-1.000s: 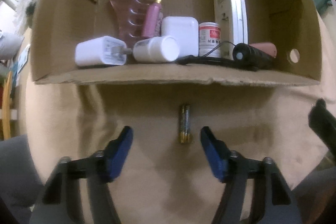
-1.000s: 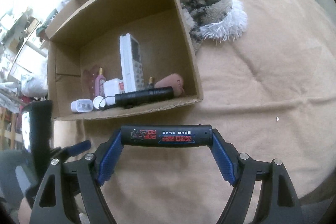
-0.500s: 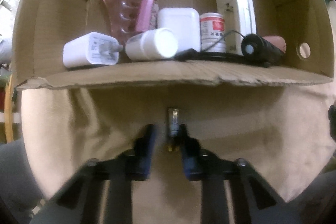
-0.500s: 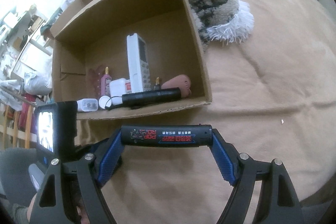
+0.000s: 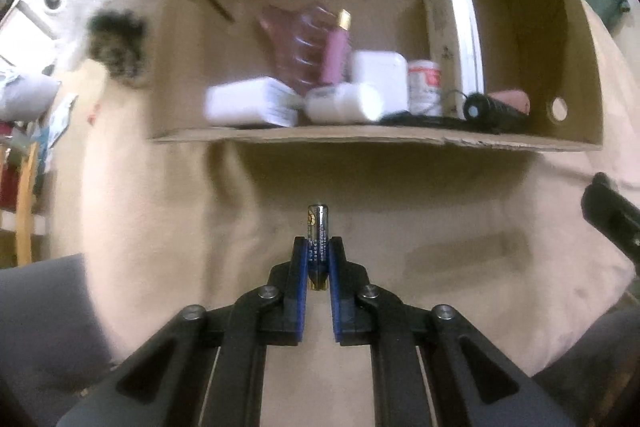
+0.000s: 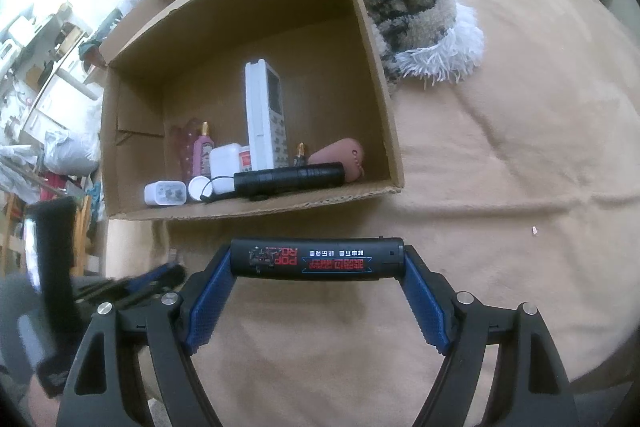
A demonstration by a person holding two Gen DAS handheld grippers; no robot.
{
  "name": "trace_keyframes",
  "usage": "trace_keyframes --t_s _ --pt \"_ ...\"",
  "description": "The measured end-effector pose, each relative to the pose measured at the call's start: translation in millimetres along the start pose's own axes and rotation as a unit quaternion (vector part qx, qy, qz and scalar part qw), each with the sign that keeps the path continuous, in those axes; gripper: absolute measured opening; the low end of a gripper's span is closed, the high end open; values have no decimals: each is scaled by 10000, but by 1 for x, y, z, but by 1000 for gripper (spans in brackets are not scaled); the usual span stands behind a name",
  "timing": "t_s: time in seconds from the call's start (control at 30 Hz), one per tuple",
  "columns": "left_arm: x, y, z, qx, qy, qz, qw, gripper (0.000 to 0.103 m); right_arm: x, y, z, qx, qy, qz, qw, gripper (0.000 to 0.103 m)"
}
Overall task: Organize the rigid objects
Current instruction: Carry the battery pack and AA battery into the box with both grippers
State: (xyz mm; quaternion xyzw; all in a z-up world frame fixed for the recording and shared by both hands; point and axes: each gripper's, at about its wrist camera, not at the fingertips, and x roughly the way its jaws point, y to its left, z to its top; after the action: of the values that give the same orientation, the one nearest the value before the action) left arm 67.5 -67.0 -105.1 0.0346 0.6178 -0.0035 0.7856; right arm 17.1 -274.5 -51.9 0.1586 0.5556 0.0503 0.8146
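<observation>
left gripper [image 5: 318,247] jaws now clamped on battery [image 5: 317,227], lifted

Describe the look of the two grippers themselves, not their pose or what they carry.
Both look alike. The left gripper has black angular link arms with triangular cut-outs, round silver pivot screws, and narrow jaws faced with blue pads. The right gripper has the same black frame and silver screws; its blue pads show a fine ribbed texture. No cables, markings or sleeves are visible.

Box contents [image 5: 344,95] blurred; left tongs [image 6: 160,277] smeared in right view.
</observation>
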Motion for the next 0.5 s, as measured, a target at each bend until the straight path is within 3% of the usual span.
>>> trace_keyframes --t_s 0.33,0.5 --pt "-65 56 -8 -515 -493 187 9973 9 -26 5 2 -93 -342 165 9992 86" --pt "-94 55 12 -477 -854 124 9951 9 -42 10 9 -191 -694 264 9971 86"
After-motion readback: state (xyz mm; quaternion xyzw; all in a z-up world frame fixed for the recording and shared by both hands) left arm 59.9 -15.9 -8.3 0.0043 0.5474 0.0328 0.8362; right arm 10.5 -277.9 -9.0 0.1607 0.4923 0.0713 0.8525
